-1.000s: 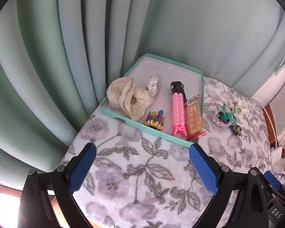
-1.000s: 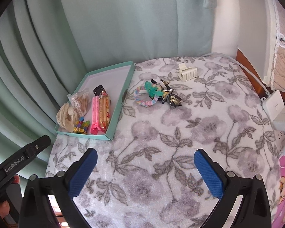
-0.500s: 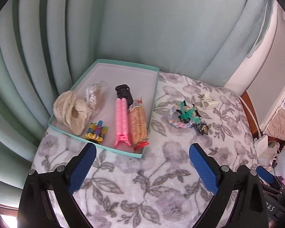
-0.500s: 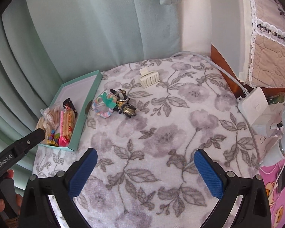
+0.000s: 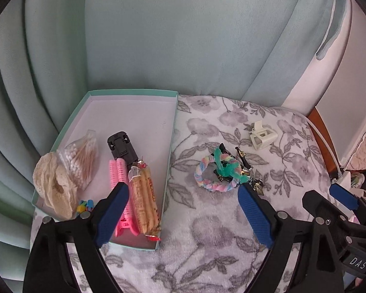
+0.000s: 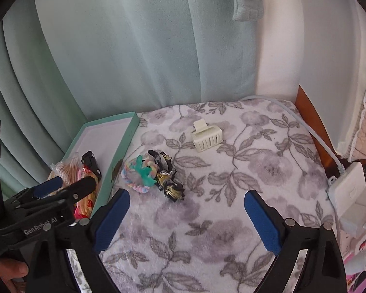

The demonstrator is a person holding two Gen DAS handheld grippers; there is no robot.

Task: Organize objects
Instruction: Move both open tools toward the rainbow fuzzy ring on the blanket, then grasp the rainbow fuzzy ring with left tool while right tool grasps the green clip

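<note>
A teal tray (image 5: 173,112) at the left holds a lace scrunchie (image 5: 53,190), a bag of cotton swabs (image 5: 81,156), a black clip (image 5: 120,146), pink rollers (image 5: 117,173) and a snack packet (image 5: 144,195). On the floral blanket lie a pastel braided ring (image 6: 134,185), a green claw clip (image 6: 145,171), black-and-gold clips (image 6: 170,185) and a white claw clip (image 6: 207,138). My left gripper (image 5: 181,190) hovers over the tray's near corner, jaws closing on nothing. My right gripper (image 6: 186,195) hangs just short of the black-and-gold clips, jaws closing, pads touching nothing.
A pale green curtain (image 6: 134,61) hangs behind the blanket. A white power adapter (image 6: 349,193) with its cable sits at the right edge by a wooden frame (image 6: 307,112). The blanket (image 6: 244,171) right of the clips is bare. A hand (image 6: 9,271) holds the left gripper.
Both grippers have moved right across the blanket, so the tray has slid leftward in both views and the loose clips are nearer. Both pairs of jaws stand slightly narrower.
</note>
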